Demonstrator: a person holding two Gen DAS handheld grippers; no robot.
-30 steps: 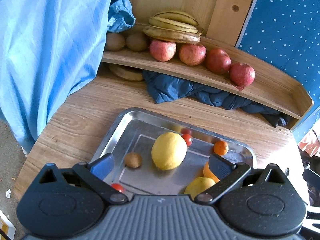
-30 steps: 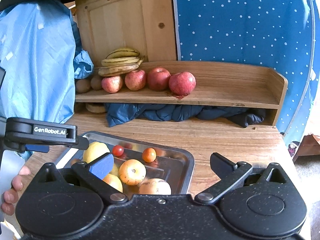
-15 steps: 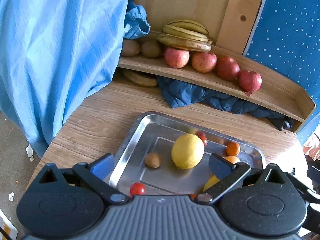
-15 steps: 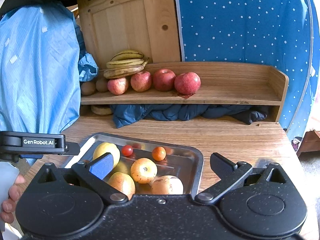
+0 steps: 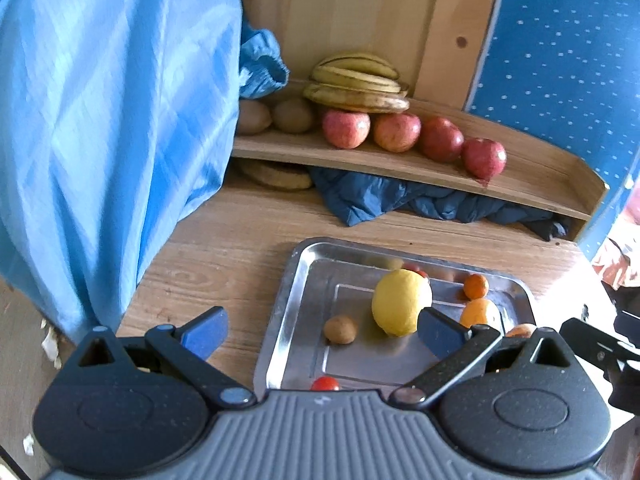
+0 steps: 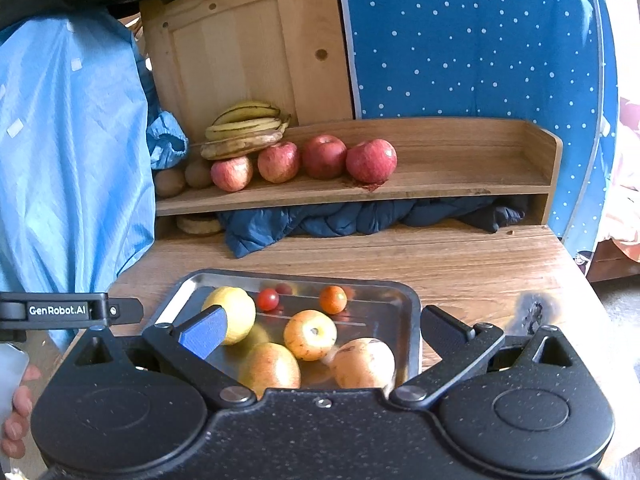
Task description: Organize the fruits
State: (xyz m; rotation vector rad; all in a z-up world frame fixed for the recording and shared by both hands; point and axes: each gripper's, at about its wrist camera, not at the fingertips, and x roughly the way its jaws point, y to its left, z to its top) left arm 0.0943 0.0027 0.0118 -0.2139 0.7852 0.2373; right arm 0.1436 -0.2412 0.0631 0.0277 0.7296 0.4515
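A steel tray (image 5: pixel 304 264) (image 6: pixel 404 300) on the wooden table holds a big yellow lemon (image 5: pixel 401 302) (image 6: pixel 232 314), a small kiwi (image 5: pixel 340 329), cherry tomatoes (image 5: pixel 325 383) (image 6: pixel 267 299), a small orange (image 5: pixel 476 285) (image 6: pixel 333 299) and several yellow-orange fruits (image 6: pixel 310 334). My left gripper (image 5: pixel 323 334) hangs open over the tray's near left side, empty. My right gripper (image 6: pixel 322 334) is open too, above the tray's near edge, holding nothing. On the wooden shelf (image 5: pixel 532 184) (image 6: pixel 460 176) behind lie bananas (image 5: pixel 356 84) (image 6: pixel 246 130), red apples (image 5: pixel 396 132) (image 6: pixel 324 156) and kiwis (image 5: pixel 292 115) (image 6: pixel 170 182).
A light blue cloth (image 5: pixel 112 120) (image 6: pixel 68 168) hangs at the left, close to the tray. Dark blue fabric (image 5: pixel 420 200) (image 6: pixel 360 216) is stuffed under the shelf. A dotted blue panel (image 6: pixel 472 40) stands behind. The table's right end (image 6: pixel 500 264) is bare wood. A hand (image 6: pixel 18 404) shows at the lower left.
Both grippers have drawn back and risen from the tray; the left one has also shifted left, so the tray now sits to the right in its view. Nothing was picked up.
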